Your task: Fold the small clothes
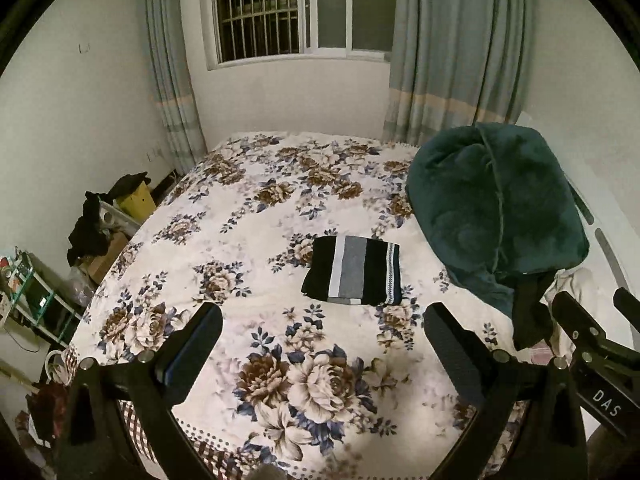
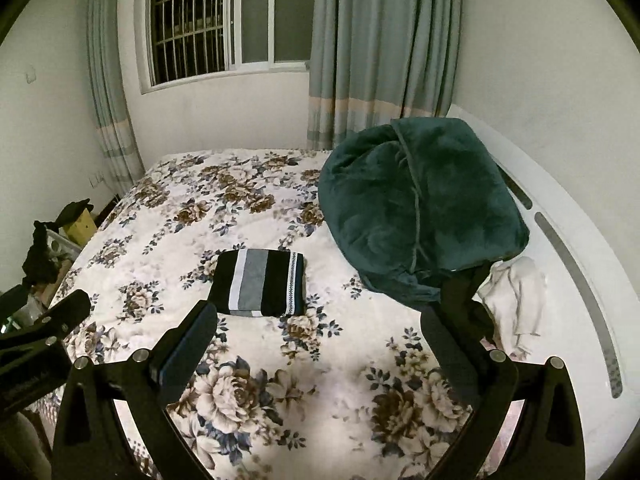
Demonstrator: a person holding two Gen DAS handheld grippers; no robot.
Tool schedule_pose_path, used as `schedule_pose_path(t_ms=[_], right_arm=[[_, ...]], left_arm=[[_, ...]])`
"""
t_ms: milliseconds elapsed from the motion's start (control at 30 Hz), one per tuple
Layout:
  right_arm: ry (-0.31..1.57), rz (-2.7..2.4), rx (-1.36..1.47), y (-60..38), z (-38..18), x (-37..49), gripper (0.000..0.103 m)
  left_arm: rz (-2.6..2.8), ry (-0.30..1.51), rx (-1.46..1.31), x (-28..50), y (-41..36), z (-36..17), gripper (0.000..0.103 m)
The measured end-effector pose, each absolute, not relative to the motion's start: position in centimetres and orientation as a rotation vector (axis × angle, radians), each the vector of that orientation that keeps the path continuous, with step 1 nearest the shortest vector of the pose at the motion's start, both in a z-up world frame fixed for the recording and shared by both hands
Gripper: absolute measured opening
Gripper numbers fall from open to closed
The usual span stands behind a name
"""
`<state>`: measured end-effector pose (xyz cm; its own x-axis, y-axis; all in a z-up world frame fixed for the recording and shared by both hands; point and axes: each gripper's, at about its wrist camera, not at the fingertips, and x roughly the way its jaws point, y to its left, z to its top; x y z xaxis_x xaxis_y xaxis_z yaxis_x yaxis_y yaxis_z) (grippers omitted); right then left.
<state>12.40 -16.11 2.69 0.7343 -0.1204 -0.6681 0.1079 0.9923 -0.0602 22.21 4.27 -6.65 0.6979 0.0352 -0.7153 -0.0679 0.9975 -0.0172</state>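
Left wrist view shows a bed with a flowered bedspread [image 1: 280, 208] and, near its middle, a folded striped garment [image 1: 354, 272], black, white and grey, lying flat as a neat rectangle. The left gripper [image 1: 322, 340] hangs above the near part of the bed with its fingers spread wide and nothing between them. The right gripper [image 2: 318, 340], seen from its own camera, is likewise spread apart and holds nothing; its body also shows at the right edge of the left view.

A dark green blanket [image 2: 420, 208] is heaped to the right of the striped garment, close to it but apart. A dark cloth [image 2: 464, 300] trails from under the heap, and a white cloth [image 2: 516, 296] lies beside it near the white headboard [image 2: 580, 264].

Likely risks: a reach toward the dark cloth could snag the plush heap and drag it onto the folded piece, or a low sweep could nudge that piece open.

Open bedspread lies in front of and to the left of the folded garment. The left bed edge drops to clutter [image 1: 100, 224] on the floor.
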Motion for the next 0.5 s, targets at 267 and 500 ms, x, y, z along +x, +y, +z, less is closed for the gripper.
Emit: schedule_pose_path(t_ms=[267, 500], right_arm=[[0.724, -0.113, -0.014, -17.5, 4.5, 9.9, 0.103], [0.706, -0.092, -0.018, -18.1, 5.7, 9.4, 0.103]], left_arm=[[0.053, 0.783, -0.035, 19.9, 3.5, -5.2, 0.103], [0.044, 0.765, -0.03, 19.2, 3.2, -4.4, 0.103]])
